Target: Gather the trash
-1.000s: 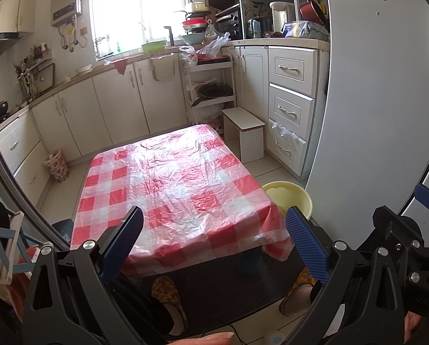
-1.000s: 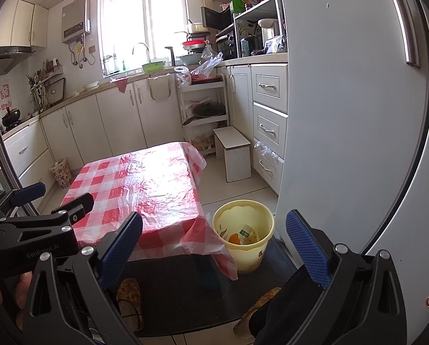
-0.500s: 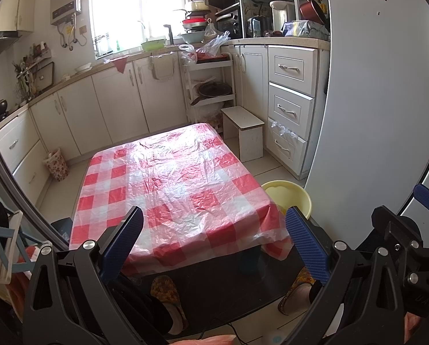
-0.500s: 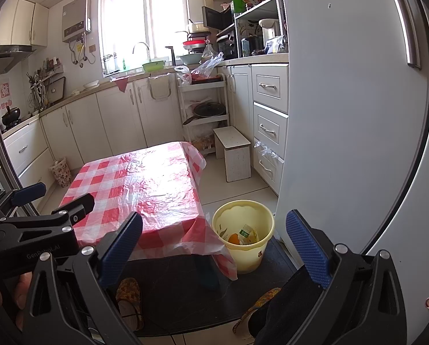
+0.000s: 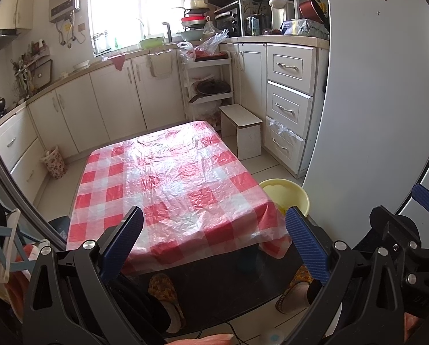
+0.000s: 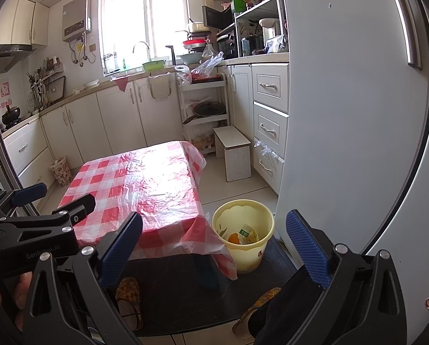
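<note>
A yellow plastic bin (image 6: 244,247) stands on the floor at the low table's right front corner; its rim also shows in the left wrist view (image 5: 285,194). Inside it lie pieces of trash (image 6: 241,234): an orange item and a small bottle with a green label. The low table (image 5: 168,184) has a red-and-white checked plastic cover with nothing on it. My left gripper (image 5: 213,243) is open and empty, held above the table's near edge. My right gripper (image 6: 213,247) is open and empty, held above and in front of the bin.
A white fridge (image 6: 344,115) stands right of the bin. A small white stool (image 6: 234,152) and a shelf cart (image 6: 204,109) stand behind the table. Cabinets line the back and left walls. A dark mat (image 6: 180,296) and slippered feet lie below the grippers. A small patterned basket (image 5: 53,166) sits at the left.
</note>
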